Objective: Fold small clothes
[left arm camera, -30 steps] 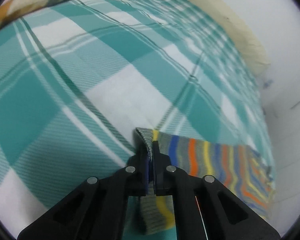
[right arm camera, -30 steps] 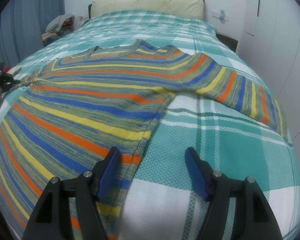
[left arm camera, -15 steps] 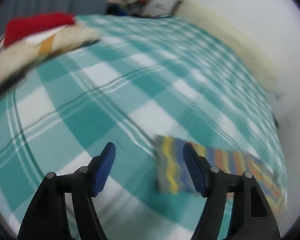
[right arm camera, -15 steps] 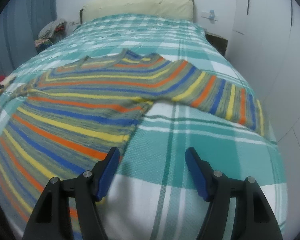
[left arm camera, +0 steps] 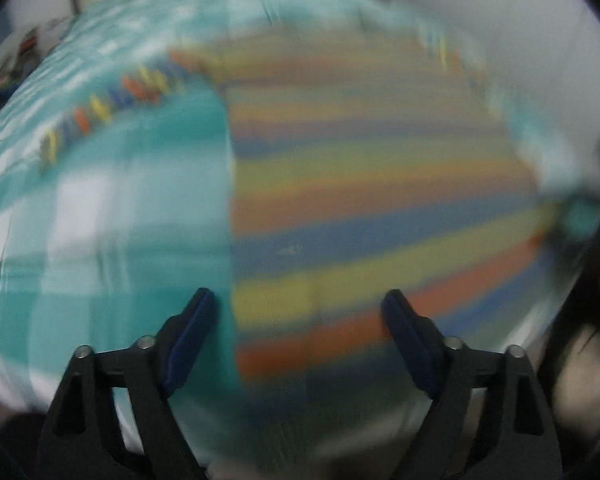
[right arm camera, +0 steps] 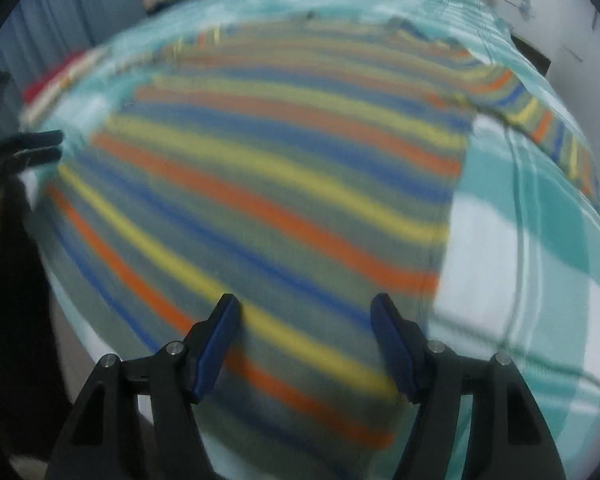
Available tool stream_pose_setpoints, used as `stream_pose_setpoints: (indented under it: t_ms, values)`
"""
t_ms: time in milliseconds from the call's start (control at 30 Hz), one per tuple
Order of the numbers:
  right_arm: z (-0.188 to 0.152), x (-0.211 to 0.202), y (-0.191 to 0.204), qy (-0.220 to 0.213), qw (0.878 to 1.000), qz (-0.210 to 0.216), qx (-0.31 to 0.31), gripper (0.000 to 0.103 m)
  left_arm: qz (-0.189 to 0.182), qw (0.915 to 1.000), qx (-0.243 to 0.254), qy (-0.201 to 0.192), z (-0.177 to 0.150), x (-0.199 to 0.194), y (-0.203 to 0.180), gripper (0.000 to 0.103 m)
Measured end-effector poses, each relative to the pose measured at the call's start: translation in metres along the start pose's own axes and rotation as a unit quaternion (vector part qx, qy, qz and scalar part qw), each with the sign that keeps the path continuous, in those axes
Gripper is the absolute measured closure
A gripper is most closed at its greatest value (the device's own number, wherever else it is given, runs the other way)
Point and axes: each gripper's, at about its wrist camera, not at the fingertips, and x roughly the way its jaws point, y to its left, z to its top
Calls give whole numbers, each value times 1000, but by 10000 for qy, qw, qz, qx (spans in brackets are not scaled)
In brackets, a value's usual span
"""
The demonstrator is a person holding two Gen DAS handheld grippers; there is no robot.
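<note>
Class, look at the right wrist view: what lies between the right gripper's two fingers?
The striped sweater lies flat on the checked bedspread, filling the gap of the open right gripper.

Bed (right arm camera: 540, 240) with teal-and-white checked cover. A striped knitted sweater (right arm camera: 280, 200) lies spread flat on it. Sleeves extended sideways.

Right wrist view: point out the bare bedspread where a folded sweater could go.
Bare plaid bedspread lies right of the striped sweater, below its spread sleeve. The bed's far end beyond the collar looks bare too. The middle is all sweater, and a blurred red-and-cream pile crowds the left edge.
</note>
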Motion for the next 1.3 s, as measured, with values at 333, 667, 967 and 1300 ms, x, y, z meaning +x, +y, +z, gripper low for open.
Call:
stream_pose_setpoints:
  t_ms: [333, 667, 967, 1300]
  values:
    - [-34, -47, -41, 129, 9988, -259, 402, 33, 332, 9970, -79, -701, 0, -73, 26, 11]
    - [24, -83, -178, -1957, 9515, 114, 2371, 33, -287, 9677, -1213, -2189, 104, -70, 29, 3]
    - [-21, -47, -360, -2293, 8230, 1091, 5081, 33, -637, 9720, -1748, -1434, 88, -3, 36, 4]
    - [-11, 8, -416, -2166, 8002, 1332, 5432, 37, -214, 9749, -1579, -1556, 86, -4, 28, 4]
